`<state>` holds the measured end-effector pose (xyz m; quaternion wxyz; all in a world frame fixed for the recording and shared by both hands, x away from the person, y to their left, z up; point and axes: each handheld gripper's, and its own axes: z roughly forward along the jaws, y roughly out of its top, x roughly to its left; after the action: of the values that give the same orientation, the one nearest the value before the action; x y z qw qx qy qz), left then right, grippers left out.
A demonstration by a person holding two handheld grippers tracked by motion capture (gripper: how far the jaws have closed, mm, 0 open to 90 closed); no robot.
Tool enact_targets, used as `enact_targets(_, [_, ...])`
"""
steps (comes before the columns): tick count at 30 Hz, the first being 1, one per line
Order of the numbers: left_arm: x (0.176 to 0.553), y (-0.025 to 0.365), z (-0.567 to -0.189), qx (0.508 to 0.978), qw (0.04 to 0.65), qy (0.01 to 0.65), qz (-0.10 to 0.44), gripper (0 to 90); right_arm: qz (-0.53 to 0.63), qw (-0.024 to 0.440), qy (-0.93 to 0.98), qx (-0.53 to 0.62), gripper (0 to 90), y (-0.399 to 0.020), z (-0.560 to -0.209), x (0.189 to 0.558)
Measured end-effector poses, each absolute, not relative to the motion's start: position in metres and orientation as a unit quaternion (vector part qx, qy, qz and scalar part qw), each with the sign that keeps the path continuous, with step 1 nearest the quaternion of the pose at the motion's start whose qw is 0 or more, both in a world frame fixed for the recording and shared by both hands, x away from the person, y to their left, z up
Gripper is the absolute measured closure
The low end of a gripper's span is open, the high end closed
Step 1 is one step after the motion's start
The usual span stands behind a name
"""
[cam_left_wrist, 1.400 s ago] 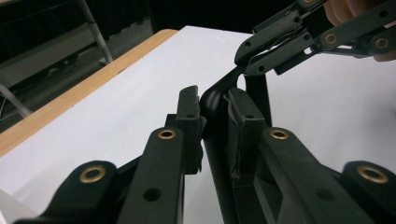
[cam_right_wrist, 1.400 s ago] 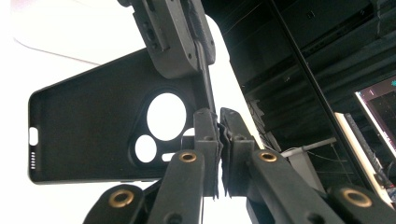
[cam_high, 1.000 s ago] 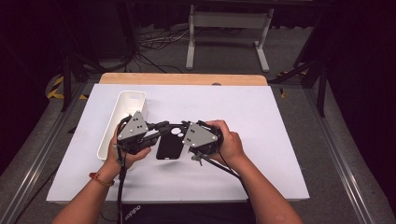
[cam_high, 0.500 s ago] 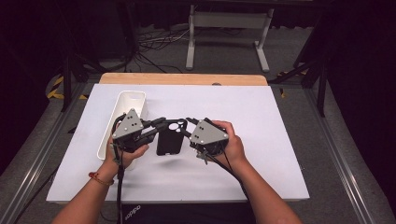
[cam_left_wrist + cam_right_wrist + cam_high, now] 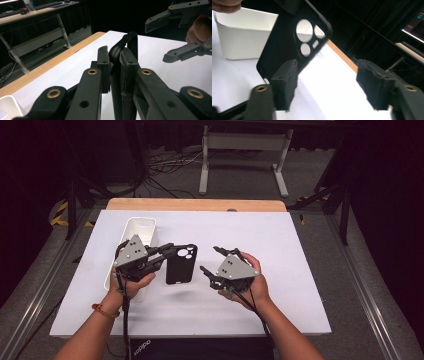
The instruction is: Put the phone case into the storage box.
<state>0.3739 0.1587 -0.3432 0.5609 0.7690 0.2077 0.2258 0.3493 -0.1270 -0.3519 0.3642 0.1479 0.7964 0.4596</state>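
Black soft plastic phone case, unbranded, runs lengthwise away from the person, camera cutouts at its far end, above the white tabletop. Left gripper clamps its edge; right gripper, just opening, stands apart beside it, holding nothing.

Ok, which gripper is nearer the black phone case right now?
Left. The left gripper is clamped on the phone case edge; the right gripper, jaws just opened, sits apart on its other side.
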Motion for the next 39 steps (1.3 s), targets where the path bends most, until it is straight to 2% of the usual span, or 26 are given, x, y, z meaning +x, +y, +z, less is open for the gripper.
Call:
enact_targets(3, [0.374, 0.159, -0.343, 0.766, 0.565, 0.207, 0.226, 80.8, 0.462, 0.362, 0.794, 0.157, 28.5, -0.131, -0.356, 0.349])
enact_targets(5, [0.374, 0.160, -0.342, 0.768, 0.563, 0.206, 0.225, 80.8, 0.459, 0.359, 0.795, 0.169, 22.6, -0.135, -0.361, 0.348])
enact_targets(8, [0.374, 0.162, -0.342, 0.768, 0.563, 0.206, 0.223, 80.8, 0.453, 0.363, 0.796, 0.173, 20.2, -0.144, -0.368, 0.343])
enact_targets(26, [0.376, 0.168, -0.339, 0.759, 0.573, 0.210, 0.226, 80.8, 0.442, 0.360, 0.794, 0.212, 16.6, -0.192, -0.397, 0.325])
enact_targets(39, [0.375, 0.178, -0.333, 0.750, 0.582, 0.212, 0.231, 80.8, 0.433, 0.356, 0.797, 0.225, 16.2, -0.209, -0.415, 0.311])
